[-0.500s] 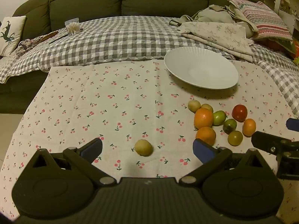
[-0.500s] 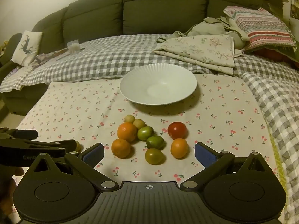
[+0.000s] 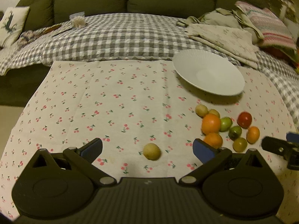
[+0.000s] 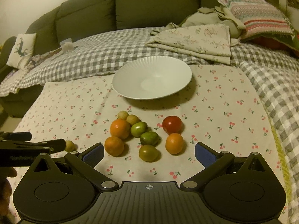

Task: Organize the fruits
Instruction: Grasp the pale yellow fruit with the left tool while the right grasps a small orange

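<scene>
A lone small yellow fruit (image 3: 151, 151) lies on the cherry-print cloth (image 3: 112, 102), between the wide-open fingers of my left gripper (image 3: 147, 148); the pads do not touch it. To its right is a pile of fruits: oranges (image 4: 119, 128), green tomatoes (image 4: 149, 138), a red tomato (image 4: 172, 124) and small yellow fruits (image 4: 123, 115). My right gripper (image 4: 149, 154) is open just above the near side of the pile, with a green tomato (image 4: 148, 153) between its fingers, untouched. Behind the pile a white plate (image 4: 152, 82) holds nothing.
The left gripper's finger (image 4: 56, 144) reaches in from the left in the right wrist view, partly covering the lone yellow fruit (image 4: 69, 145). The right gripper (image 3: 280, 149) shows at the right edge of the left view. Folded cloths (image 4: 196, 39), cushions and a green sofa (image 4: 157, 7) lie behind.
Both views have shifted only slightly. The lone yellow fruit sits a little more centred between the left fingers. Both grippers stay wide open and no fruit has moved.
</scene>
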Motion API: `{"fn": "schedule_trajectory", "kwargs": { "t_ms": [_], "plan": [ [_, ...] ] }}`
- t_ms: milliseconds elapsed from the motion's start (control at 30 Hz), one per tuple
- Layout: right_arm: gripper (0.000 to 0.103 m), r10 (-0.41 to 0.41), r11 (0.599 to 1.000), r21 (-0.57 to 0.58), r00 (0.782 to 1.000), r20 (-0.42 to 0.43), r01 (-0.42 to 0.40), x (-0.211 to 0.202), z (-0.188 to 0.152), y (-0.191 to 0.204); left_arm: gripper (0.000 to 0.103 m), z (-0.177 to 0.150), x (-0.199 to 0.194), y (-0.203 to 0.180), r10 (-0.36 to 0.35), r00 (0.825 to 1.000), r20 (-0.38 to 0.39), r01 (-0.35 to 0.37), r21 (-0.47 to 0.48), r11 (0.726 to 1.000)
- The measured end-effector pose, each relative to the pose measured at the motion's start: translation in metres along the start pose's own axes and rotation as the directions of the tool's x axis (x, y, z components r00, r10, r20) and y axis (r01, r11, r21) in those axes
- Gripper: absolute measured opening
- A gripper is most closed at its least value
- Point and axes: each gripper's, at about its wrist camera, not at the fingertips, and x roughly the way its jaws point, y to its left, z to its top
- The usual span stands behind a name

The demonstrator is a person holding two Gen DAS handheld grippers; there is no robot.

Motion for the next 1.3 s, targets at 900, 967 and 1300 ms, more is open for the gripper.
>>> {"fn": "schedule_trajectory", "kwargs": {
  "t_ms": [900,967,1300],
  "plan": [
    [0.084,-0.008,0.971,0.237,0.994,-0.111,0.034,0.054,0.007,-0.054,0.061,-0.013,0.071,0.01,-0.05,0.984,-0.172,0.039,-0.065,0.997],
    [0.081,-0.005,0.973,0.23,0.993,-0.117,0.032,0.058,0.007,-0.053,0.058,-0.013,0.072,0.011,-0.051,0.984,-0.172,0.04,-0.067,0.997],
    [0.03,-0.004,0.984,0.178,0.986,-0.164,0.033,0.079,0.009,-0.047,0.025,-0.009,0.069,0.009,-0.086,0.987,-0.137,0.08,-0.048,0.996]
  ]
}}
